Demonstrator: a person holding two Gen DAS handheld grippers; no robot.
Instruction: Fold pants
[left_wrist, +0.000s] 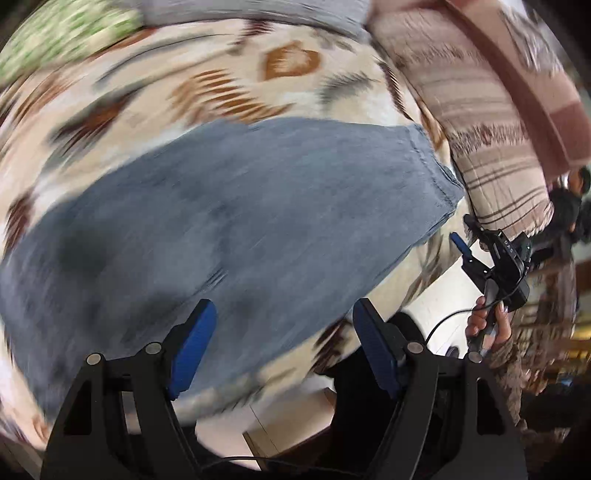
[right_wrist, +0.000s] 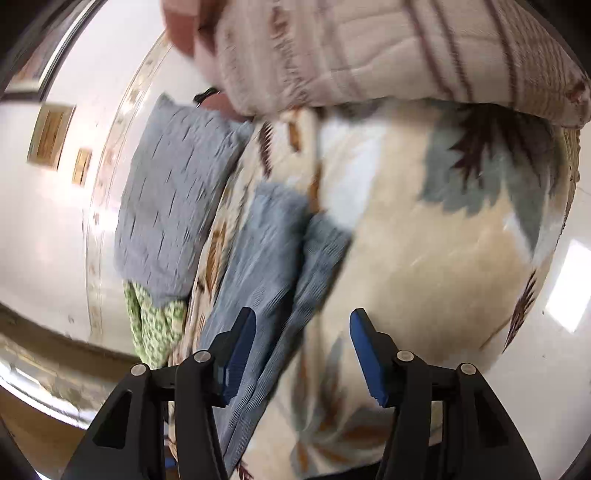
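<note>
The pants lie spread flat on a soft, fleecy blanket printed with rust-brown, grey-blue and cream geometric motifs; the cloth is a faded blue-grey, finely ribbed like corduroy in the right wrist view, with a stitched hem showing at its far right corner in the left wrist view. Both pictures are smeared by motion blur, so finer weave is hard to read. The left gripper hangs over the near edge of the pants with its jaws wide apart, the flat blue pads on black angular arms gripping nothing. The right gripper likewise stands with its jaws apart and empty, over the blanket where a narrow folded length of the pants runs up and away beneath its left finger; whether that pad touches the cloth cannot be told. In the left wrist view the right gripper appears small at the right, just off the corner of the pants, held by a hand in a knitted, mottled brown sleeve. A quilted beige cover with dark plaid stripes lies bunched beyond the blanket. A grey textured pillow and a green-patterned cloth sit at the blanket's far side, against a glossy white wall.
</note>
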